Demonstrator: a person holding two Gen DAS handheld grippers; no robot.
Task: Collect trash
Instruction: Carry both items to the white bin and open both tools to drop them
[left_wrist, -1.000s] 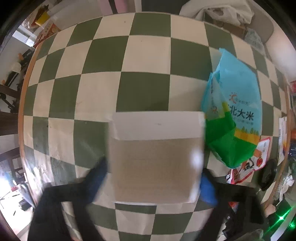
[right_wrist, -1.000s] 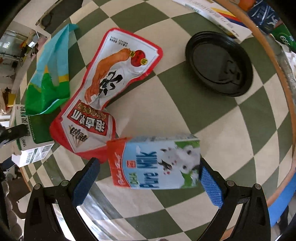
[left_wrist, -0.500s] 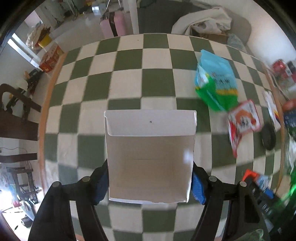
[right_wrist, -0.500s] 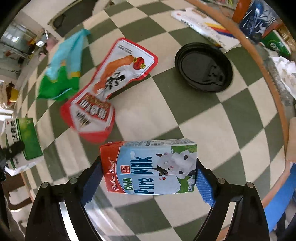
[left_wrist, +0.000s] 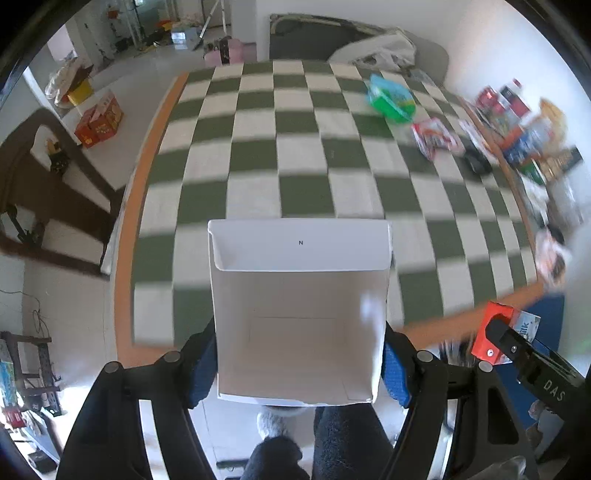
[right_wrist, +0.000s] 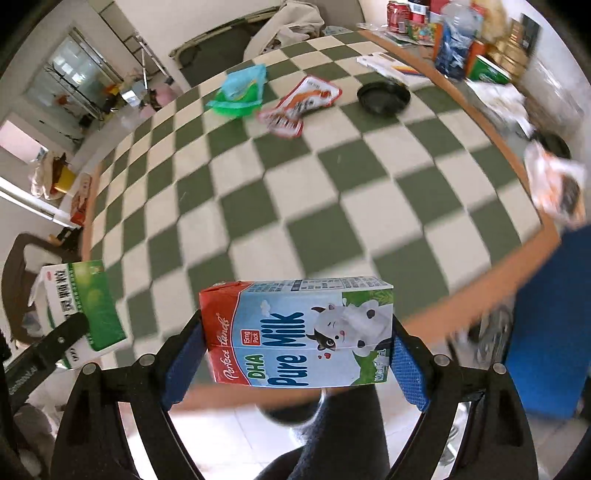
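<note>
The left gripper (left_wrist: 299, 363) jaws are pinching one white box (left_wrist: 299, 310); the right gripper (right_wrist: 295, 356) jaws are pinching one milk carton (right_wrist: 297, 332). Two pouches are lying on the counter (right_wrist: 303, 192) toward 12 o'clock.

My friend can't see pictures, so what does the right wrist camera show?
The right gripper holds a milk carton sideways above the near edge of a green-and-white checkered table. Far across it lie a green bag, a red wrapper and a black lid.
</note>
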